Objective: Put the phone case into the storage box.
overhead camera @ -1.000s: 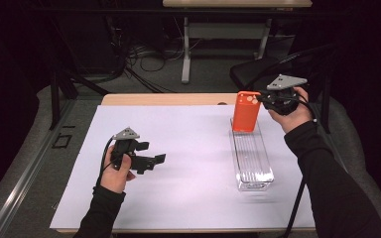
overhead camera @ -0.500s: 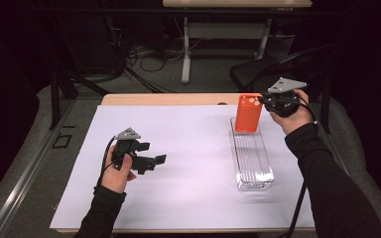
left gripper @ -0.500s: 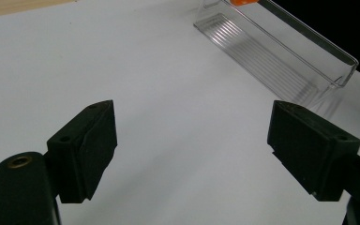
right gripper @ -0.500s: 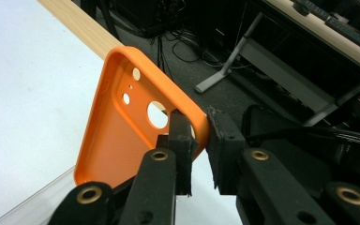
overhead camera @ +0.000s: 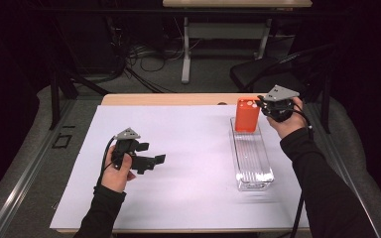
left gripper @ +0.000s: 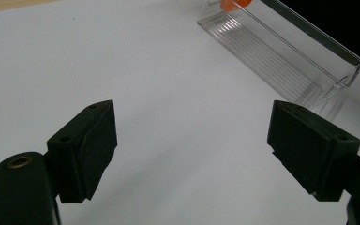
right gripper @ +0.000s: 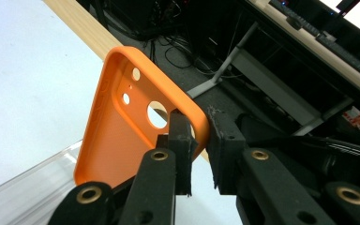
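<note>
In the left gripper view we see just a sliver of the orange phone case, cut off by the top edge. In the right gripper view its lower end sinks behind the clear tray, and the right tool hides part of the case's rim.

1 orange phone case, 1 clear tray (ribbed), 2 grippers

No readable text, label, brand, number or sign can be made out on anything shown in the three views.
</note>
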The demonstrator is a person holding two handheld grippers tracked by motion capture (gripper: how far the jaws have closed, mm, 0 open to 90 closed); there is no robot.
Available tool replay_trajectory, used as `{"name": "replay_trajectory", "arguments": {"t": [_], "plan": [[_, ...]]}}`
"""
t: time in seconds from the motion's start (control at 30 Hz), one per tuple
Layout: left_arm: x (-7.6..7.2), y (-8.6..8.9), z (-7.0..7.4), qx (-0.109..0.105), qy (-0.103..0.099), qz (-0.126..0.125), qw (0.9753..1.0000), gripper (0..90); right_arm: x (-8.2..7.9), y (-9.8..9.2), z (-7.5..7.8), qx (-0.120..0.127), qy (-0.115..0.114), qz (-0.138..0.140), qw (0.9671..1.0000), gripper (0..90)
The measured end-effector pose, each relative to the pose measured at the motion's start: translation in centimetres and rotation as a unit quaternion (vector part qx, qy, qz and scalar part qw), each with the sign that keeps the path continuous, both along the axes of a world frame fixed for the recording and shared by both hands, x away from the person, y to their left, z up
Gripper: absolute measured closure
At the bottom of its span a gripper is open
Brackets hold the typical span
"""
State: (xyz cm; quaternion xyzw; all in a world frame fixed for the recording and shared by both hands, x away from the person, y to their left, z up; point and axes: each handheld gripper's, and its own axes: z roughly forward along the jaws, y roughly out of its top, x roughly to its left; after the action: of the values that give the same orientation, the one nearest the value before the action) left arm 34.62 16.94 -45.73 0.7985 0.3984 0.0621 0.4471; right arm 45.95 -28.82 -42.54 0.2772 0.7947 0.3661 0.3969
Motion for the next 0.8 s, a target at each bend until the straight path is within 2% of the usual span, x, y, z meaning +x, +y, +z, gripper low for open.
{"name": "replay_trajectory", "arguments": {"t": [0.23,0.63,0.8], "plan": [[0.0,0.0,-0.1,0.0,0.002,0.0,1.0,16.6,0.0,0.2,-1.2,-0.005,-0.017,0.001,0.9999,80.8],[0.0,-0.1,-0.3,0.003,0.005,0.001,1.0,16.6,-0.1,1.1,-2.6,-0.03,-0.037,0.003,0.9988,80.8],[0.0,-0.1,-0.3,0.003,0.005,0.001,1.0,16.6,-0.1,1.3,-3.1,-0.034,-0.038,0.005,0.9987,80.8]]}}
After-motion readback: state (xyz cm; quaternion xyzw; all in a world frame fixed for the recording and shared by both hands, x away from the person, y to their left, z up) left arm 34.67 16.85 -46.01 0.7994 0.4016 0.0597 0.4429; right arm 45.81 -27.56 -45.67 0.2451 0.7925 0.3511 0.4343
